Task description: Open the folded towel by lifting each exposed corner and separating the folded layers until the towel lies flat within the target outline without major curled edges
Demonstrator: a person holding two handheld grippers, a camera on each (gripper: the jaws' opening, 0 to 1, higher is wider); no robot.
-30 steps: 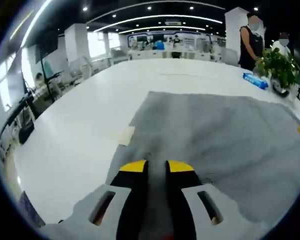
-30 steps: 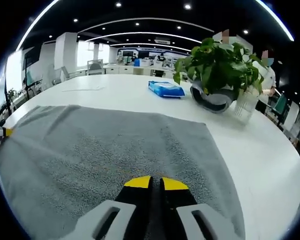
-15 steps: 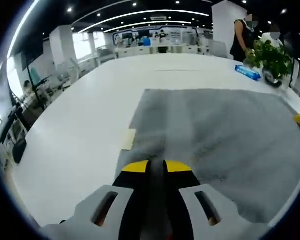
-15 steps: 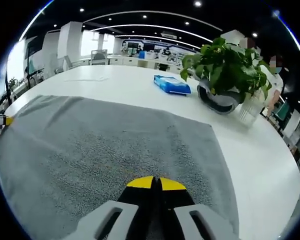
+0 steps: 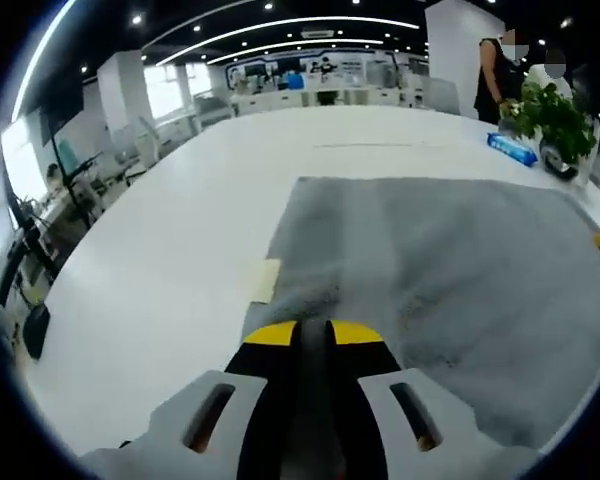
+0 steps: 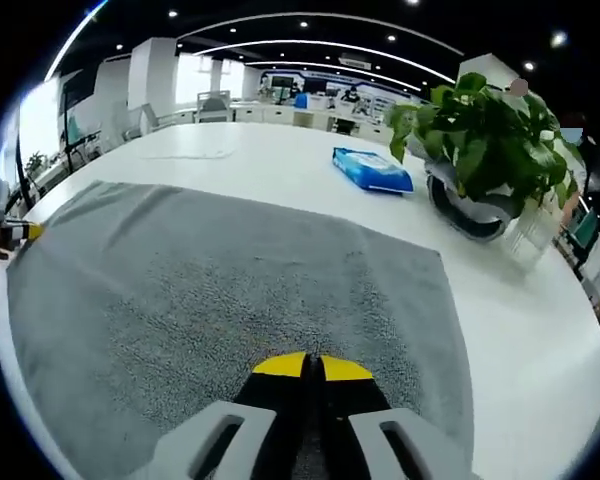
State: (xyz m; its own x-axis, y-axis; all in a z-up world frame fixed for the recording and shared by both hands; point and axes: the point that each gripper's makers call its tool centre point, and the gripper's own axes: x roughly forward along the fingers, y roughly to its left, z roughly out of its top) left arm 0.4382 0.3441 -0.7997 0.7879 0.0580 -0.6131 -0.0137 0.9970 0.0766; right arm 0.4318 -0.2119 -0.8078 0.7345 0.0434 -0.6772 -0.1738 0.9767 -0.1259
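Grey towel (image 5: 450, 270) spread open on white table (image 5: 160, 260), near edge pinched at two spots. Left gripper (image 5: 313, 331) closed on near-left hem beside tan tape marker (image 5: 264, 279); right gripper (image 6: 309, 364) closed on near-right hem, jaws narrow, cloth between yellow tips in both views. Far edge appears flat, no obvious curl; outline itself not discernible apart from tape marker.

Risks from here:
- Uneven pull between grippers: skews towel off marker, drags far corners out of outline.
- Release while cloth is raised: near hem drops back and curls or folds under.
- Excess tension: bunches centre into ridges.
- Overshoot toward potted plant (image 6: 485, 135) and blue packet (image 6: 371, 169): possible contact on right side.
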